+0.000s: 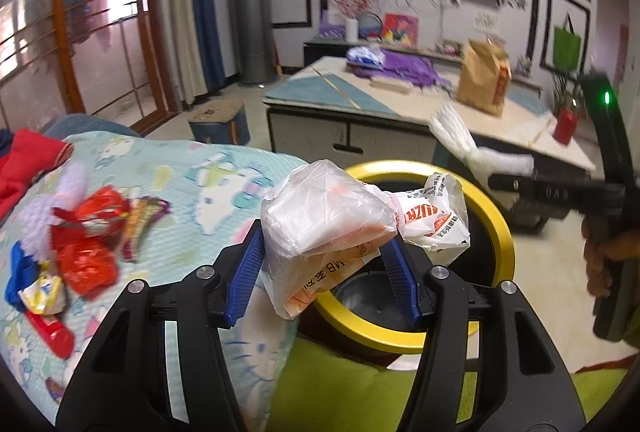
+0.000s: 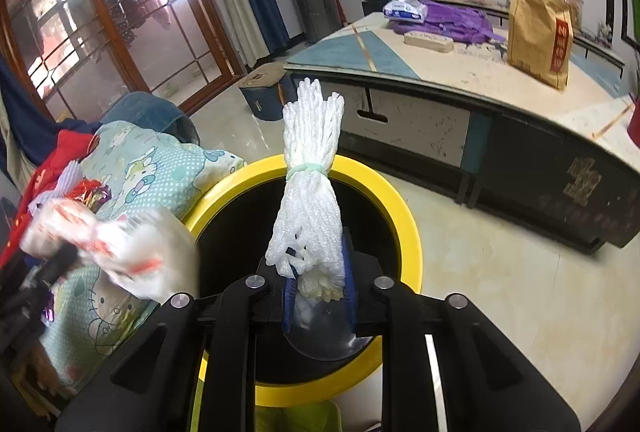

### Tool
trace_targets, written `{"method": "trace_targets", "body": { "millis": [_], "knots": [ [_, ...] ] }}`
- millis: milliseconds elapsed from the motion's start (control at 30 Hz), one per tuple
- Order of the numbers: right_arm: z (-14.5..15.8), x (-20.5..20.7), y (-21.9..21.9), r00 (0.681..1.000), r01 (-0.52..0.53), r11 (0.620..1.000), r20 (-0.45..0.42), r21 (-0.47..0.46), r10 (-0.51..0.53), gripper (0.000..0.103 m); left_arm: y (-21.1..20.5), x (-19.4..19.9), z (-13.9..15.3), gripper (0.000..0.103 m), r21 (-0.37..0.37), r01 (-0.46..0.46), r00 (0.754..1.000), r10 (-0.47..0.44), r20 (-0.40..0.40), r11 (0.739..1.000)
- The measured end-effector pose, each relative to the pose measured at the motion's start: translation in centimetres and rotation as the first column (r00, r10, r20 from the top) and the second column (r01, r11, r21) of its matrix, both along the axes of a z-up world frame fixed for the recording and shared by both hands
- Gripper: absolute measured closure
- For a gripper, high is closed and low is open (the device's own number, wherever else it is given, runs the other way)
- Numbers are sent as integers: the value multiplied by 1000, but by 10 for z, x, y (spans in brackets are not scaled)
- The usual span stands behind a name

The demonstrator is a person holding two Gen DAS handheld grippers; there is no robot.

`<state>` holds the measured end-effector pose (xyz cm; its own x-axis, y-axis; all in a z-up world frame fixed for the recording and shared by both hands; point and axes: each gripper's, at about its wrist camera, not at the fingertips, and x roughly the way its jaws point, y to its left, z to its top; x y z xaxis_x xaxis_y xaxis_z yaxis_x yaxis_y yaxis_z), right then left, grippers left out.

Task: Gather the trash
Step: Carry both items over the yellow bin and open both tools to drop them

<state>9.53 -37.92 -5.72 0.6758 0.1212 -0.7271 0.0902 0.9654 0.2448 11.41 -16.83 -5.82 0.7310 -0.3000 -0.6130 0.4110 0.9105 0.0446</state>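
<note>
My left gripper (image 1: 324,252) is shut on a crumpled clear plastic bag (image 1: 324,216) with white-and-orange wrappers inside, held at the near rim of the yellow-rimmed black trash bin (image 1: 502,232). My right gripper (image 2: 318,272) is shut on a white foam net bundle (image 2: 310,191) tied with a pale green band, held upright over the trash bin (image 2: 400,199). The foam net (image 1: 456,133) and the right gripper's body also show at the right of the left wrist view. The blurred plastic bag (image 2: 112,244) shows at the left of the right wrist view.
Red, yellow and purple wrappers (image 1: 86,244) lie on a cartoon-print bedspread (image 1: 192,175) left of the bin. Red clothes (image 1: 28,163) lie further left. A low table (image 2: 440,71) with a brown paper bag (image 2: 540,35) and purple cloth stands beyond the bin. A green cushion (image 1: 340,392) is below.
</note>
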Motion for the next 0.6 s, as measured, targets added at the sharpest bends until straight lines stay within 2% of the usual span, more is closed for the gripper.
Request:
{"method": "trace_targets", "body": {
  "millis": [167, 300, 367, 433, 533, 600],
  "knots": [
    [-8, 5, 1, 999, -16, 1000, -36, 19, 17, 83, -22, 5, -19, 53, 51, 42, 998, -41, -37, 998],
    [-13, 10, 3, 998, -25, 999, -54, 32, 26, 80, -30, 8, -27, 51, 57, 51, 997, -48, -60, 997],
    [-16, 11, 4, 997, -20, 999, -67, 35, 22, 72, -29, 9, -28, 49, 49, 48, 997, -45, -68, 998],
    [-18, 12, 3, 997, -11, 999, -76, 38, 14, 67, -27, 9, -28, 44, 36, 46, 997, -43, -71, 998],
    [-19, 12, 4, 997, 2, 999, -77, 33, 1, 57, -23, 8, -26, 30, 14, 29, 997, -28, -65, 999],
    [-18, 11, 6, 998, 0, 999, -70, 32, 3, 55, -18, 5, -24, 28, -6, 20, 998, -20, -58, 1000]
  ]
}}
